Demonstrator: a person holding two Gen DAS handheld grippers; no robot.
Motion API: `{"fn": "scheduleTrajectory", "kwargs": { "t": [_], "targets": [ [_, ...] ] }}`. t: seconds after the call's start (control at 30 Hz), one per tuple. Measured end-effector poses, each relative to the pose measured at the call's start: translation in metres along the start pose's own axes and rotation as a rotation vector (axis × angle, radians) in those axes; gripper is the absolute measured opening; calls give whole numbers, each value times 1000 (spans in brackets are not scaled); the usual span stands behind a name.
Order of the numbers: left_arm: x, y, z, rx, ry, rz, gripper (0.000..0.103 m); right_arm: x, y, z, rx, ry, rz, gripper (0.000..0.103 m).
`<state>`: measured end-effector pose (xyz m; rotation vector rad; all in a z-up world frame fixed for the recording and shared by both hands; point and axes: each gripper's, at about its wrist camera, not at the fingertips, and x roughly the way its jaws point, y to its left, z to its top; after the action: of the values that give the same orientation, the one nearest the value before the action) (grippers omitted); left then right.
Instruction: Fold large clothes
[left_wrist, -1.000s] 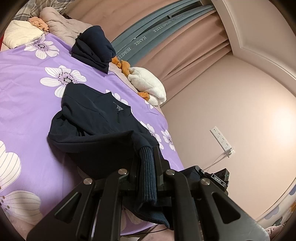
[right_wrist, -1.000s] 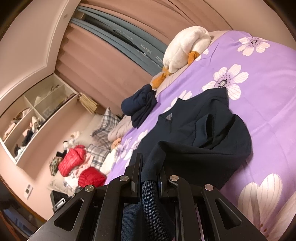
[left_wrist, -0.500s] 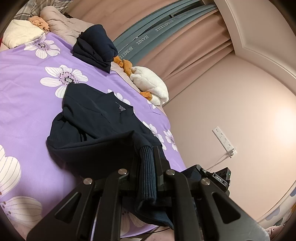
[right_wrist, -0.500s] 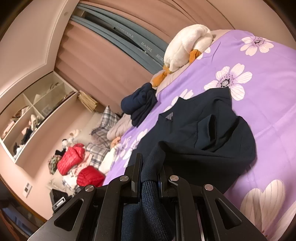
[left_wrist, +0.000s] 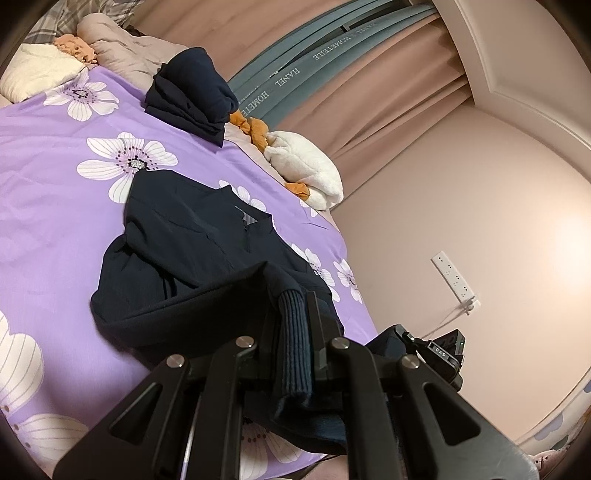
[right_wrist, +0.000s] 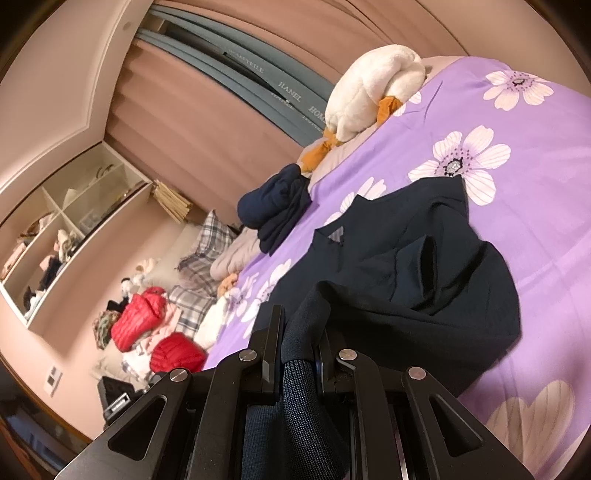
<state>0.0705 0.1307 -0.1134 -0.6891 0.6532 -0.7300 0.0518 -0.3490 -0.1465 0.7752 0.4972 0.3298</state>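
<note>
A dark navy zip-neck sweater lies on the purple flowered bedspread, collar toward the far side. Its lower part is lifted and doubled back over the body. My left gripper is shut on the ribbed hem at one corner, the fabric hanging down between the fingers. In the right wrist view the same sweater spreads out ahead, and my right gripper is shut on the ribbed hem at the other corner. Both hold the hem a little above the bed.
A folded navy garment sits at the far edge of the bed beside a white plush duck. Pillows and blankets lie further along. Red jackets and an open shelf stand beyond. A black device sits below a wall socket.
Both grippers have carried the hem slightly forward over the sweater; the fold has shifted a little toward the collar. The grips are unchanged.
</note>
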Motion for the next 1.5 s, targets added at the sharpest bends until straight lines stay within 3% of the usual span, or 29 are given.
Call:
{"fn": "scheduleTrajectory", "kwargs": {
  "t": [0.9,1.5],
  "targets": [
    [27,12,7,14,34,16,10,30,-4,7,-9,38,-26,15],
    [48,19,21,-2,45,32,10,32,-8,18,-9,14,-49,15]
  ]
}}
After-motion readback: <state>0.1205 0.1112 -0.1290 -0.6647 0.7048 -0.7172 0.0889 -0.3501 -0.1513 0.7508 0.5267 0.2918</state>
